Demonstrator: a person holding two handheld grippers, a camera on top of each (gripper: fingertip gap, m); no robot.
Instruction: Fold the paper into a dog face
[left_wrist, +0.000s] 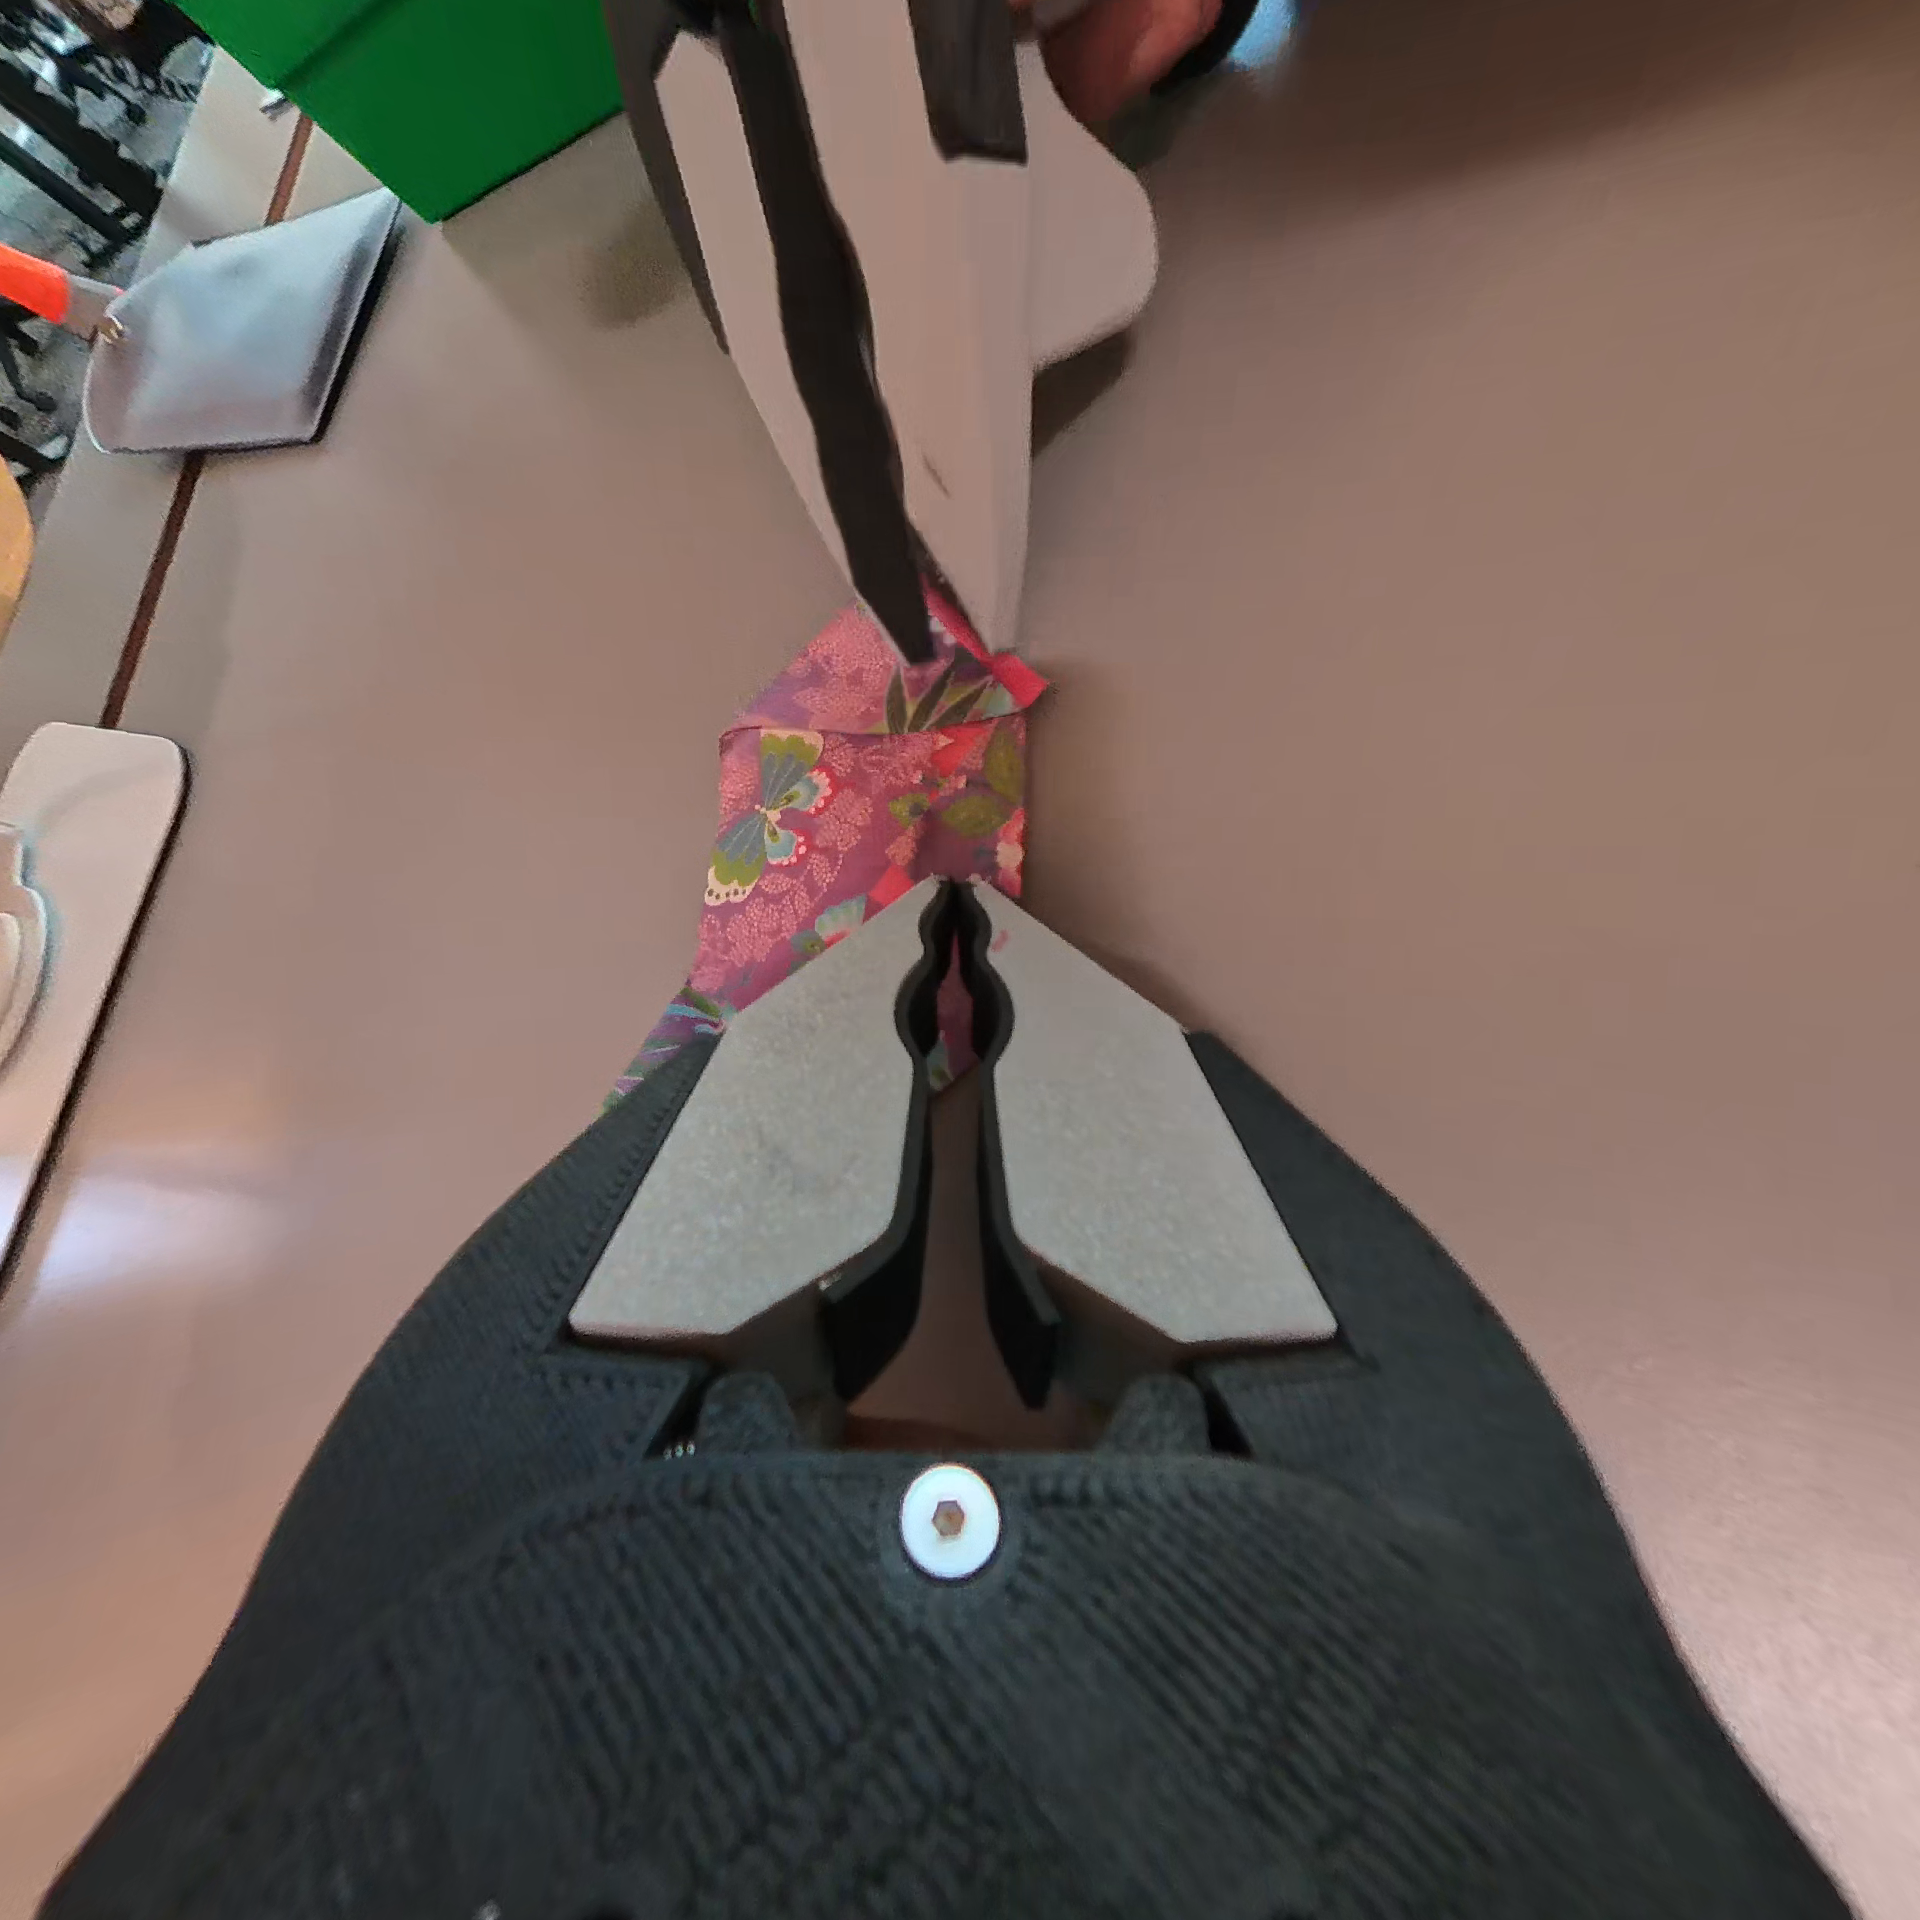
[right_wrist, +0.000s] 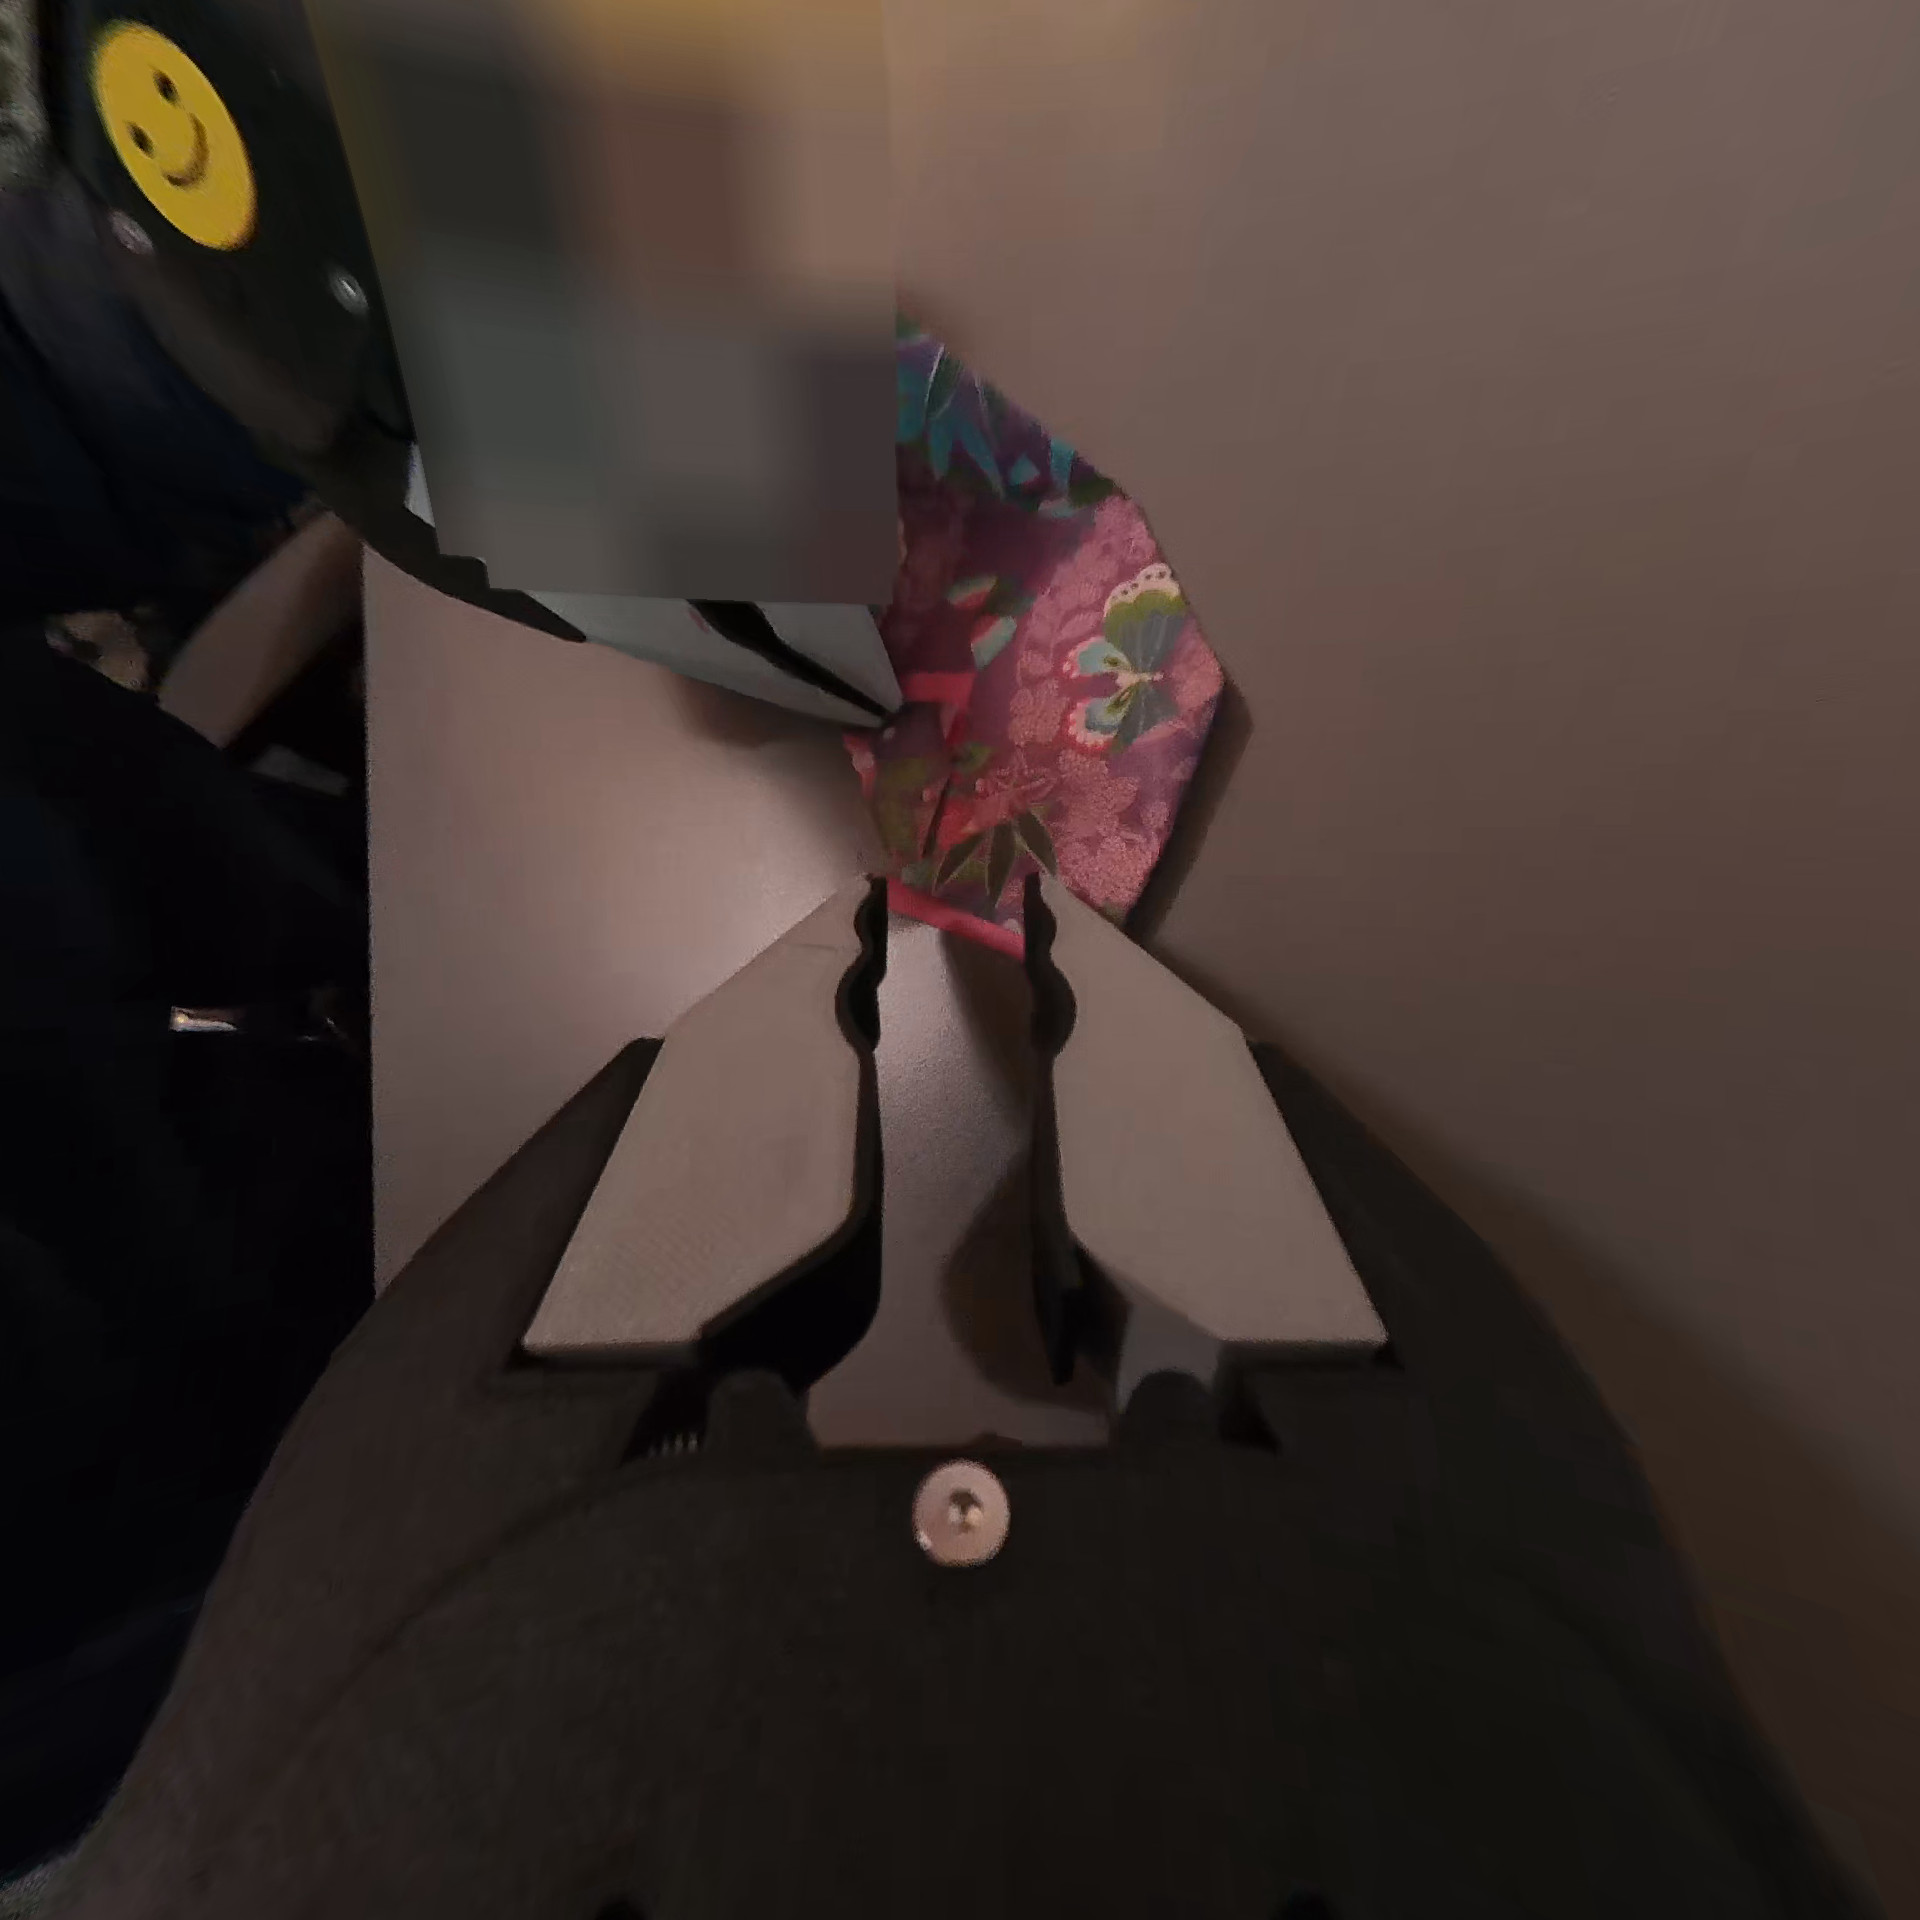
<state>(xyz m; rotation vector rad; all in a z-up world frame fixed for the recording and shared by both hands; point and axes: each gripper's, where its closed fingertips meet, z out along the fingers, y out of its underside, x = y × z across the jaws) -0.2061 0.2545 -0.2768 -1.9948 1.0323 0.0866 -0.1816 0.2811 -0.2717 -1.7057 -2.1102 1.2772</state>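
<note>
Several folds already shape the patterned paper (left_wrist: 831, 810) lying on the brown table (left_wrist: 1455, 727), though no finished dog face shows, so I judge the work roughly midway. Left gripper (left_wrist: 951, 894) is pinched closed on the paper's near edge, while the right gripper (right_wrist: 954, 883) stands apart-jawed at its pink corner. Only the left wrist view shows the green box (left_wrist: 416, 83) and grey pouch (left_wrist: 239, 332) well beyond the paper.

Paper (left_wrist: 821, 821): one sheet, partly folded, pink-purple with butterfly, leaf and blossom print plus red accents. Several creased flaps overlap, giving an angular, many-sided outline (right_wrist: 1081, 707). Lies on a plain brownish table surface, one red-edged corner turned up slightly.
</note>
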